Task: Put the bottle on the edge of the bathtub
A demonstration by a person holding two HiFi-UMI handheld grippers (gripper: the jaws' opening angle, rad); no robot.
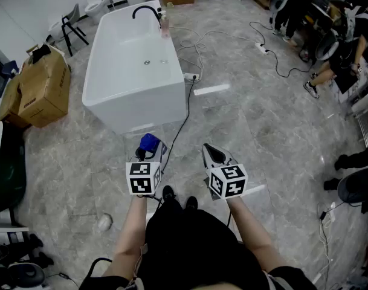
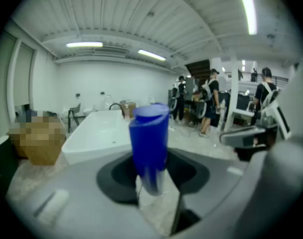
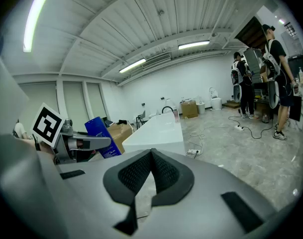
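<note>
A blue bottle (image 1: 149, 142) stands upright in my left gripper (image 1: 152, 151), whose jaws are shut on its lower part. In the left gripper view the bottle (image 2: 150, 143) fills the middle between the jaws of the left gripper (image 2: 152, 185). My right gripper (image 1: 213, 154) is held beside it, shut and empty; in its own view the right gripper (image 3: 152, 157) has its pads together. The white bathtub (image 1: 179, 56) lies ahead on the floor, a step or so beyond both grippers. It shows as the bathtub (image 2: 91, 138) in the left gripper view and the bathtub (image 3: 161, 131) in the right gripper view.
A black faucet (image 1: 146, 9) and a small pink bottle (image 1: 165, 23) stand at the tub's far end. Cardboard boxes (image 1: 45, 86) sit left of the tub. Cables (image 1: 199, 47) and a power strip (image 1: 191, 76) lie on the floor to its right. People (image 1: 347, 35) stand at the far right.
</note>
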